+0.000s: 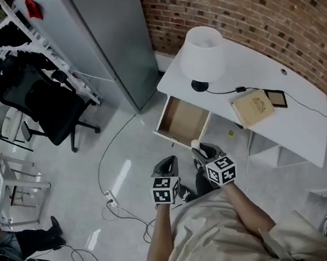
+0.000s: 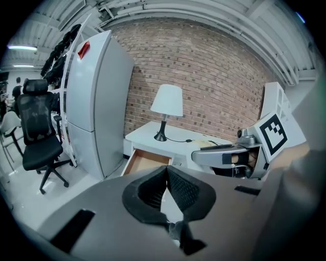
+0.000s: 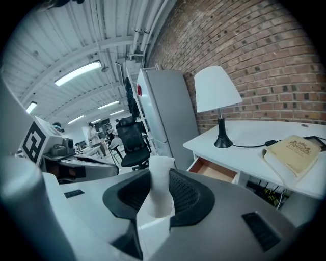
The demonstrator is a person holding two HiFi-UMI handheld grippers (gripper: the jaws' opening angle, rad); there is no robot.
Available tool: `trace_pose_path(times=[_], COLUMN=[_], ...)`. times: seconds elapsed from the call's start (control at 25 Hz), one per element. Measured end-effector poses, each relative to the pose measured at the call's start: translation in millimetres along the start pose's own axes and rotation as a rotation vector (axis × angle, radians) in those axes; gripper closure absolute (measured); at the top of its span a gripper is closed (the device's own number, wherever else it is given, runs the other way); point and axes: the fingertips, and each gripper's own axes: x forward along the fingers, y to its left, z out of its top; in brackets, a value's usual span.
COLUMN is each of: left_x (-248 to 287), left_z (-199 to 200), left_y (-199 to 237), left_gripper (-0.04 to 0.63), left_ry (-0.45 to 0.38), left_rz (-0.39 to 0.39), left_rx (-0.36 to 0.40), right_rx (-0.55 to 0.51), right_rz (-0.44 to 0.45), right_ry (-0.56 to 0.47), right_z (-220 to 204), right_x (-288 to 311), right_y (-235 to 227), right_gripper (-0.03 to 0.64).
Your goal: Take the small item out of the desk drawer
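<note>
The desk drawer (image 1: 181, 120) stands pulled out from the left end of the white desk (image 1: 262, 66). Its pale brown wooden floor shows between white sides. The small item (image 3: 160, 184), a white, bottle-shaped piece with a narrower neck, is out of the drawer. It stands upright between the jaws of the right hand-held gripper (image 1: 202, 150), whose dark ribbed pads clamp it from both sides, just in front of the drawer's front edge.

The left hand-held gripper (image 2: 167, 187) is clenched on nothing, its two pads pressed together at the tips.

On the desk top stand a table lamp (image 1: 201, 53) with a white shade and black foot, a tan book (image 1: 253, 108) and a small dark flat device (image 1: 277, 99) just beside the book. A black cable (image 1: 224, 91) runs from the lamp's foot.

Both forearms reach forward from the person's body, side by side and near each other. Each hand-held gripper tilts somewhat downward toward the drawer, its marker cube turned up to the head view. A tall grey refrigerator (image 1: 109, 38) stands left of the desk against the brick wall (image 1: 242, 3), and a black office chair (image 1: 53, 105) stands farther left.
</note>
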Motion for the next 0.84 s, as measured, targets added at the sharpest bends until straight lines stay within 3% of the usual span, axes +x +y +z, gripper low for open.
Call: trace_pose_path(times=[0.84], left_x=[5.5], left_z=[1.7], left_y=[-4.0], left_gripper=[0.578], left_ry=[-0.002], left_rz=[-0.034], left_rx=[0.009], right_rx=[-0.011], right_rz=[-0.051], right_ry=[-0.014], right_z=[-0.2], right_x=[-7.6], right_y=[-7.6], right_gripper=[0.476])
